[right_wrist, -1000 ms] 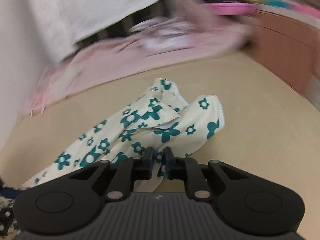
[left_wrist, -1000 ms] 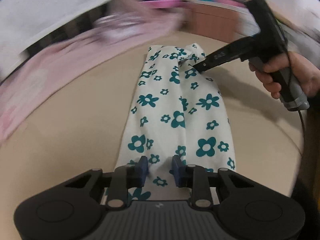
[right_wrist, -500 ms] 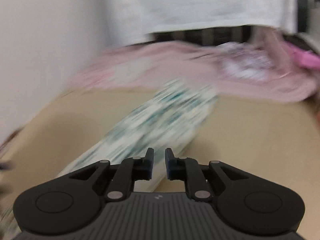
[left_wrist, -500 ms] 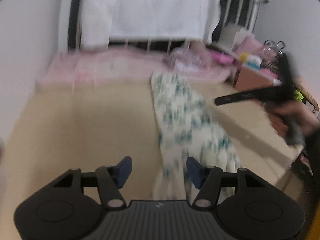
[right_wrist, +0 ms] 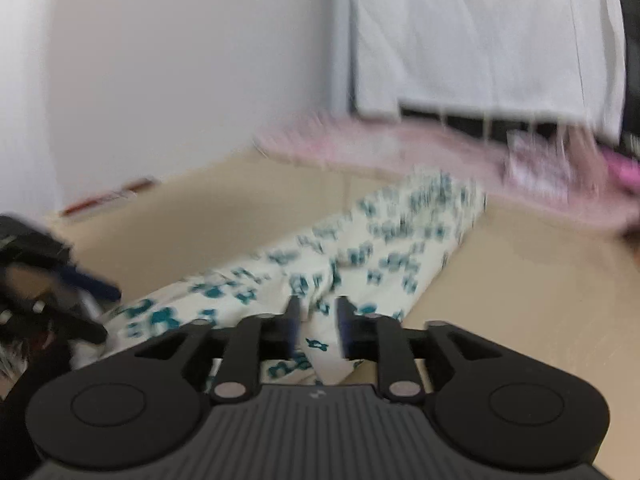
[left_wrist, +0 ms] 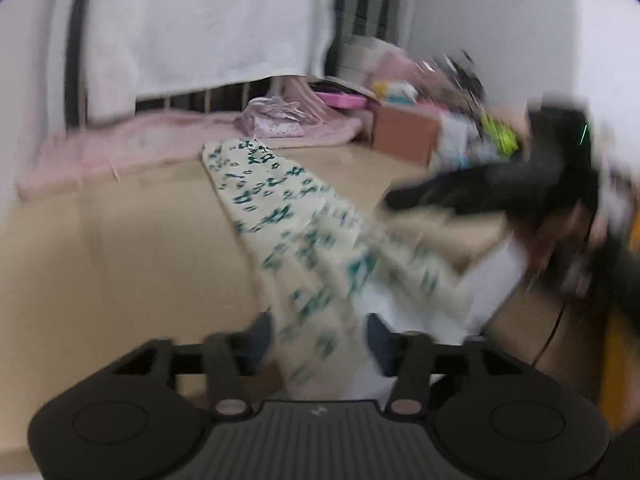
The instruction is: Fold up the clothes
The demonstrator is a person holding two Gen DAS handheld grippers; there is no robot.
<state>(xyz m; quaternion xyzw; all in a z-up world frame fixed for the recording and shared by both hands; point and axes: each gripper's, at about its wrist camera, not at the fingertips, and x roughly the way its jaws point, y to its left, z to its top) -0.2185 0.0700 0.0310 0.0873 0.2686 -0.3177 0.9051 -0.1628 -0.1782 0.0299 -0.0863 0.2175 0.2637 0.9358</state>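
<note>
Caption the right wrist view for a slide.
Right gripper, jaws opening, above the floral garment stretched across the tan surface.

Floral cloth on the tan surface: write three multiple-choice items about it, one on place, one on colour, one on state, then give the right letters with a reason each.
1. Where does the pink blanket lie relative to the floral cloth?
A. Beyond its far end
B. Under its middle
C. Folded inside it

2. What colour are the flowers printed on the cloth?
A. Red
B. Teal
C. Yellow

3. How does the cloth lie on the tan surface?
A. Rolled into a ball
B. Hanging from a rail
C. Stretched out in a long strip

Answers: 1 A, the blanket runs along the surface's back edge past the cloth's far end. 2 B, teal flowers show on a cream ground in both views. 3 C, the cloth reaches from near the left tool away toward the blanket.
</note>
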